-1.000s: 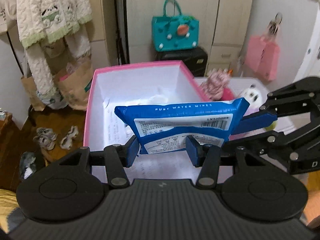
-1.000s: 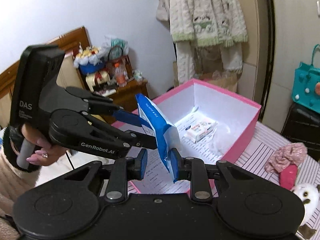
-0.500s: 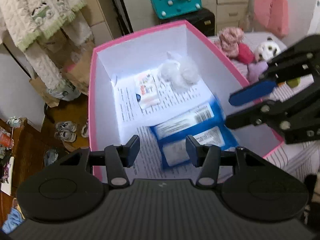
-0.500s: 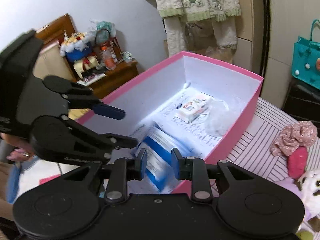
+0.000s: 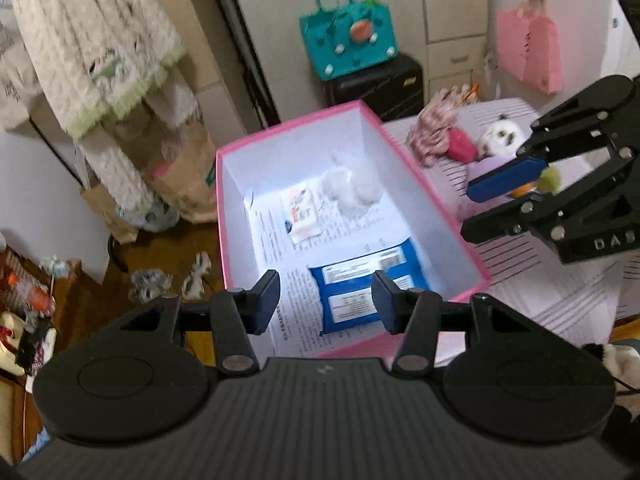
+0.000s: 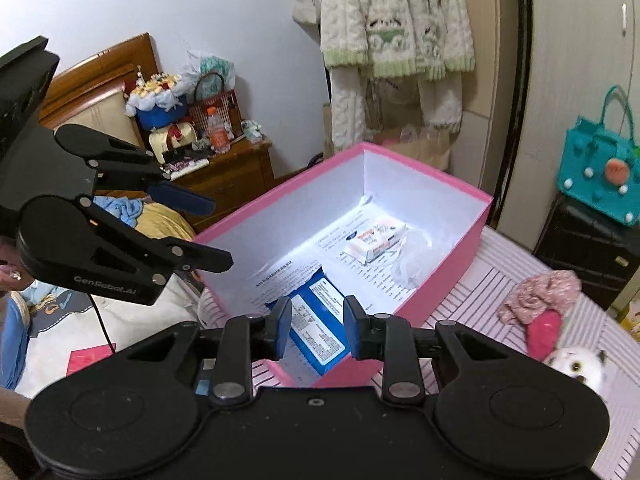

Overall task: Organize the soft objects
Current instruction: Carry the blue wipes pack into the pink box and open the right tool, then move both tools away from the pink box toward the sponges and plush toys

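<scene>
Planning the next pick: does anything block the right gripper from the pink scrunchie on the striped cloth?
Nothing visible does. The pink scrunchie lies uncovered, right of the pink box, open cloth between it and the right gripper.

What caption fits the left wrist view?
Open left gripper above blue wipes pack lying in pink box.

A striped tabletop (image 6: 472,296) carries an open pink box (image 6: 448,280) at its left end, with a floral fabric bundle (image 6: 540,292), a pink plush piece (image 6: 542,330) and a white plush toy (image 6: 576,364) lying beside it.
</scene>
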